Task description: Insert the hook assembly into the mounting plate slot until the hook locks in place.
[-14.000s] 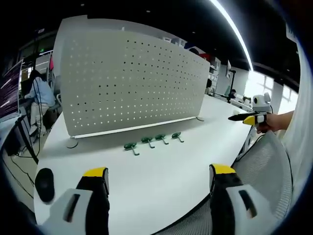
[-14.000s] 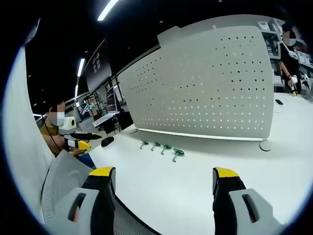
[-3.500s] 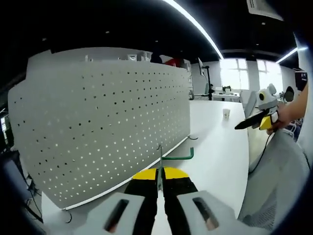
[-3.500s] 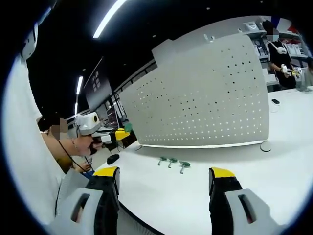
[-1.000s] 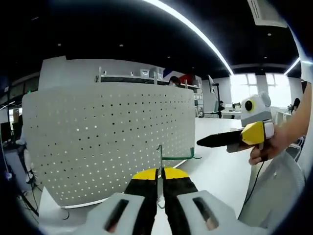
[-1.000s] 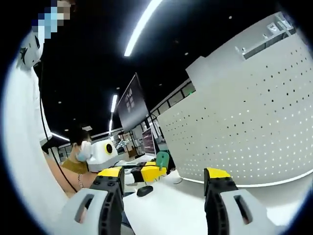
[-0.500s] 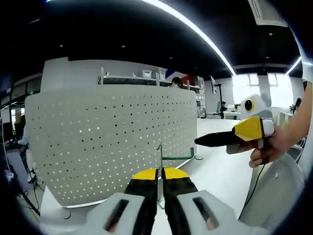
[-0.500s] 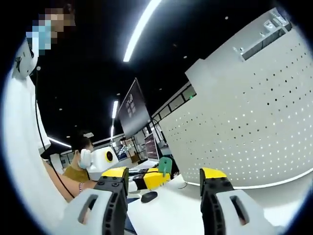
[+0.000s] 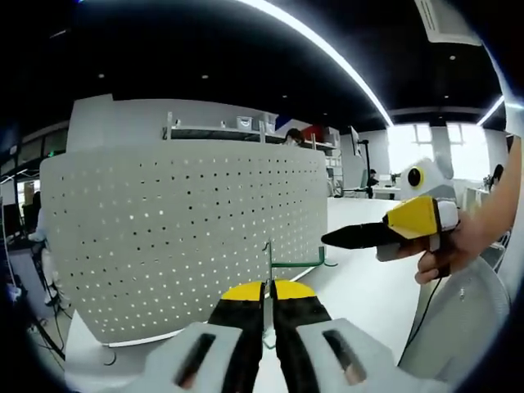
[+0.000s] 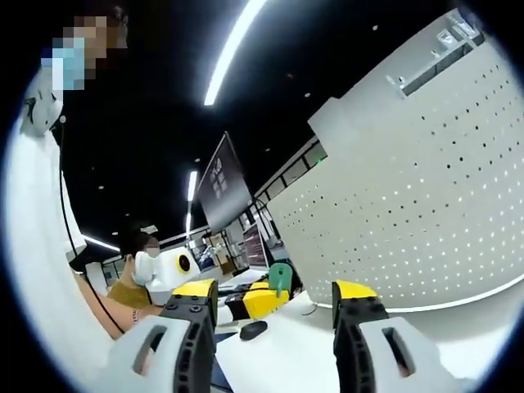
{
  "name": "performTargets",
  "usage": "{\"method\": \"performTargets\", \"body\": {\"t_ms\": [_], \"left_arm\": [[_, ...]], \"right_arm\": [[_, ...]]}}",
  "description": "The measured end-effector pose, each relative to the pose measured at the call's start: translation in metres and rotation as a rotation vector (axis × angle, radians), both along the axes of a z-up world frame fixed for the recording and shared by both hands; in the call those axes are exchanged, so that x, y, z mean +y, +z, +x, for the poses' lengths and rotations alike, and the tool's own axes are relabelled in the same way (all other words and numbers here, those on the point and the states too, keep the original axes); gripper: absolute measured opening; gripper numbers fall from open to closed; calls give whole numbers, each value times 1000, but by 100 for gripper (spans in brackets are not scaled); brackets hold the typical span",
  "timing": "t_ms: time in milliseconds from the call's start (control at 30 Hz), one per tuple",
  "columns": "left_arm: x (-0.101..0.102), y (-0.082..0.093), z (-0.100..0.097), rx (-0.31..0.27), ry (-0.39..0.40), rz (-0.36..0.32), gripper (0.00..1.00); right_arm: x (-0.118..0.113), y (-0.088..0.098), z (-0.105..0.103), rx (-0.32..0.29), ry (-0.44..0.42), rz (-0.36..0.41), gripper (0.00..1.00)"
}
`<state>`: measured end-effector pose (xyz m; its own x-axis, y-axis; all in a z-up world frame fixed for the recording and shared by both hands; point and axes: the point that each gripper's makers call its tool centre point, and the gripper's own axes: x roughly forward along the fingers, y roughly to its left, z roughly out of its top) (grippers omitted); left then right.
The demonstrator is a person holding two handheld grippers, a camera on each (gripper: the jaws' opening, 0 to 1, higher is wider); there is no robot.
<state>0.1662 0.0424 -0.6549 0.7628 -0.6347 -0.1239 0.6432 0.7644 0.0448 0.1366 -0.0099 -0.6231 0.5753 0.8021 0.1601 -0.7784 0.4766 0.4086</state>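
Left gripper view, left to right: the white perforated metal mounting plate (image 9: pixel 184 237) stands upright on the white table (image 9: pixel 372 286), its curved face spanning the left and centre. The left gripper (image 9: pixel 267 296) rises from the bottom centre with its yellow-tipped black jaws pressed together on the thin wire shank of the green metal hook assembly (image 9: pixel 286 264). The shank stands upright between the jaw tips, and the green arm runs off to the right, ending in a small upturned tip. Whether the hook touches the plate cannot be told. Further right, the right gripper (image 9: pixel 348 237), black-tipped with a yellow band, points toward the hook from the right, held in a person's hand (image 9: pixel 446 250).

Right gripper view, left to right: the left gripper (image 10: pixel 246 299) appears at lower left, with the green hook (image 10: pixel 280 276) standing above its yellow tips. The right gripper (image 10: pixel 274 296) has its jaws spread apart, nothing between them. The perforated plate (image 10: pixel 409 221) occupies the right side, standing on the table (image 10: pixel 295 360).
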Motion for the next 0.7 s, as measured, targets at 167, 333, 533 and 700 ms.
{"method": "performTargets", "body": {"t_ms": [167, 333, 533, 700], "left_arm": [[1, 0, 1, -1, 3, 0, 2], [2, -1, 1, 0, 8, -2, 2], [-1, 0, 1, -3, 7, -5, 2], [-2, 2, 1, -6, 5, -11, 2]], "right_arm": [[2, 3, 1, 0, 2, 16, 50], [1, 2, 2, 8, 3, 27, 47], [3, 2, 3, 19, 10, 39, 43], [7, 2, 3, 25, 24, 41, 40]]}}
